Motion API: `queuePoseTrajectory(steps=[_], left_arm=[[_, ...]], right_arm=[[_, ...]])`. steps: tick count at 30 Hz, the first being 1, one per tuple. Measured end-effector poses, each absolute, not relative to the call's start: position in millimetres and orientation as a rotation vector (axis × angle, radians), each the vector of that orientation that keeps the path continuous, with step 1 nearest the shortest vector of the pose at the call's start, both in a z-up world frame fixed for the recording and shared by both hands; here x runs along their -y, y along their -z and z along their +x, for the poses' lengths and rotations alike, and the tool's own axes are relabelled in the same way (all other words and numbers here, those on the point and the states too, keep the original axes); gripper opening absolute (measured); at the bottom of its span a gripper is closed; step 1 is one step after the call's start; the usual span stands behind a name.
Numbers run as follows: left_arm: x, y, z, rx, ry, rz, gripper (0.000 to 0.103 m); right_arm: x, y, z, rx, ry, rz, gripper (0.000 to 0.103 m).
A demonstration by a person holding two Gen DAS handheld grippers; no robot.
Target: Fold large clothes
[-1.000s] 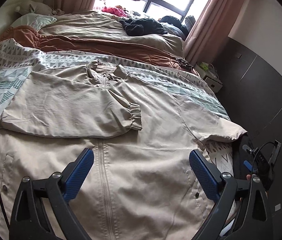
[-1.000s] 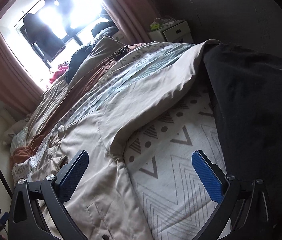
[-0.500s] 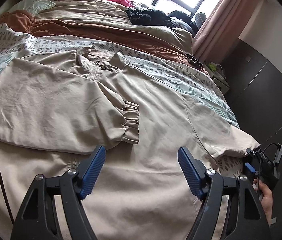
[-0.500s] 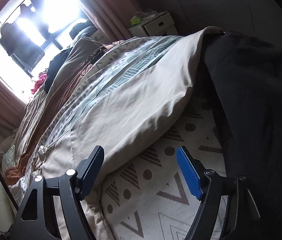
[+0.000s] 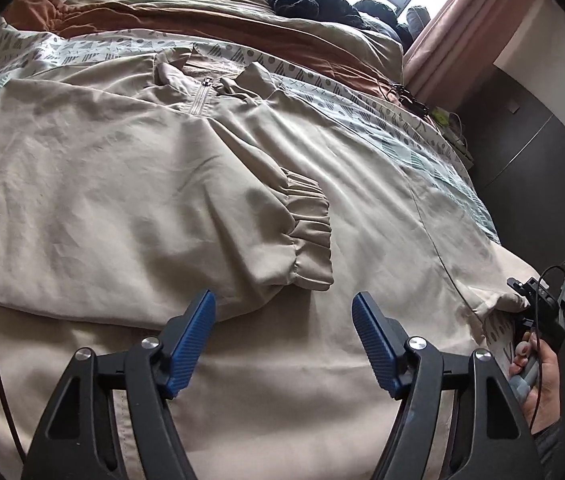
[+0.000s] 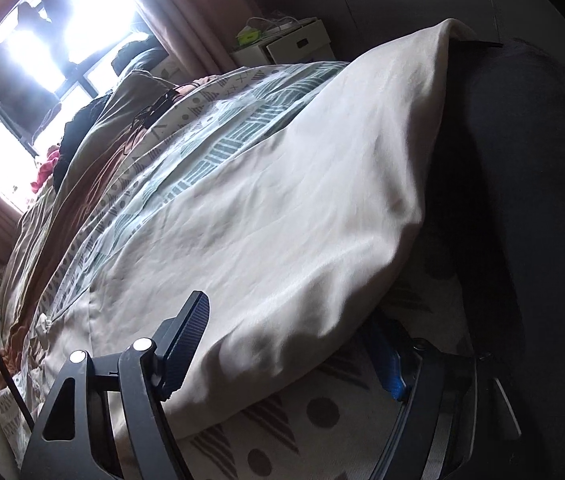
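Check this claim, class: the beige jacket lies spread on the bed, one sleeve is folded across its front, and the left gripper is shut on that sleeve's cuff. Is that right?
Not quite. The left gripper is open and holds nothing; the gathered cuff lies just beyond its fingertips, as the left wrist view shows. The beige jacket does lie spread on the bed, with one sleeve folded across its front.

Left gripper (image 5: pixel 283 312) hovers with jaws spread wide; right gripper (image 6: pixel 294 344) low, jaws likewise parted.
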State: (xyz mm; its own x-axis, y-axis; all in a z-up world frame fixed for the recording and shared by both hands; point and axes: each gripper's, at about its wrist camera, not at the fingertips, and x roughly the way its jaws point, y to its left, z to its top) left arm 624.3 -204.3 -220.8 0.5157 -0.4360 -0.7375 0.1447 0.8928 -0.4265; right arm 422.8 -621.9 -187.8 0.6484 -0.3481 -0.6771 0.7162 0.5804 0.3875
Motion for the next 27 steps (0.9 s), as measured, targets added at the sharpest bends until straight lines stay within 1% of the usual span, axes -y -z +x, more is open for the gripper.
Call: queuePoseTrajectory(steps=[1,3,4,6,10,15,20,27], left_arm=[[201.0,223.0,625.6,-0.979,0.352,-0.337,0.072],[193.5,226.3,628.0,-0.990,0.337,-0.356,0.072],[190.7,227.6,629.4,-0.994,0.336,-0.369,0.072],[187.7,229.8,632.1,-1.006,0.341,-0.386,0.072],[181.6,236.7,637.4,-1.033,0.335,-0.415,0.072],[175.3,234.6,636.5,-1.022,0.314,-0.436,0.072],[170.3,239.3,639.3,-1.037,0.328,-0.472,0.072],[162.2,224.9,633.3,-1.021,0.341,-0.520,0.072]], right_arm=[[625.1,188.9,423.6,-0.573,0.664,0.714,0.050],[627.4,189.9,423.2,-0.541,0.650,0.733,0.028],[625.7,188.5,419.9,-0.520,0.637,0.726,0.024],[616.8,177.3,416.0,-0.459,0.608,0.689,0.011],[590.1,153.6,412.9,-0.374,0.525,0.630,0.010],[558.9,130.0,412.1,-0.322,0.446,0.590,0.010],[530.9,116.3,416.3,-0.300,0.367,0.588,0.010],[498.2,106.5,427.0,-0.295,0.239,0.570,0.010]])
